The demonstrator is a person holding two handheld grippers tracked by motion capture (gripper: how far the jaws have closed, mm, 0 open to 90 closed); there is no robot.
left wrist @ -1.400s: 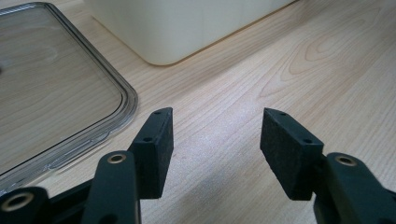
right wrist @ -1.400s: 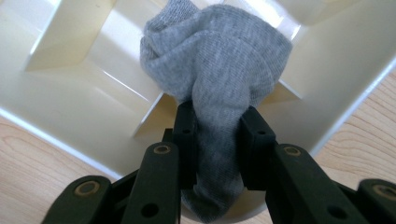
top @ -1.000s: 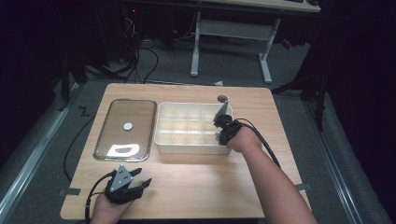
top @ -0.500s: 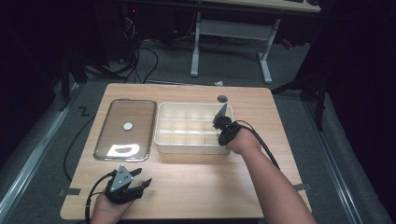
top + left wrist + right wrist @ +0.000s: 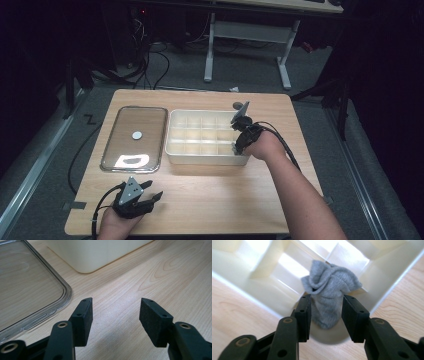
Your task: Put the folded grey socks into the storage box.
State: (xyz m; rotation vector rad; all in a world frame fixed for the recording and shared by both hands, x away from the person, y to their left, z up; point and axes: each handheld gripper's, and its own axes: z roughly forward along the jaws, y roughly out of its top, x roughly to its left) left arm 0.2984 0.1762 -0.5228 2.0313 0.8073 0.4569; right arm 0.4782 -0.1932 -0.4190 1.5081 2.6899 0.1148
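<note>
A grey sock (image 5: pixel 331 281) hangs bunched between the jaws of my right gripper (image 5: pixel 326 302), which is shut on it. It sits over the near right corner compartment of the cream divided box (image 5: pixel 259 293). In the high view the right gripper (image 5: pixel 236 146) dips into that corner of the box (image 5: pixel 200 158). My left gripper (image 5: pixel 154 196) rests low on the table near the front left edge. Its jaws stand open with nothing between them (image 5: pixel 116 307).
A clear plastic lid (image 5: pixel 125 150) with a white round spot lies flat to the left of the box. In the left gripper view the lid's corner (image 5: pixel 30 292) and the box's corner (image 5: pixel 95 255) lie just ahead. Bare wood stretches along the table's front.
My right gripper has moved toward the box's near right corner and lower into it, still with the sock. The left gripper has not moved.
</note>
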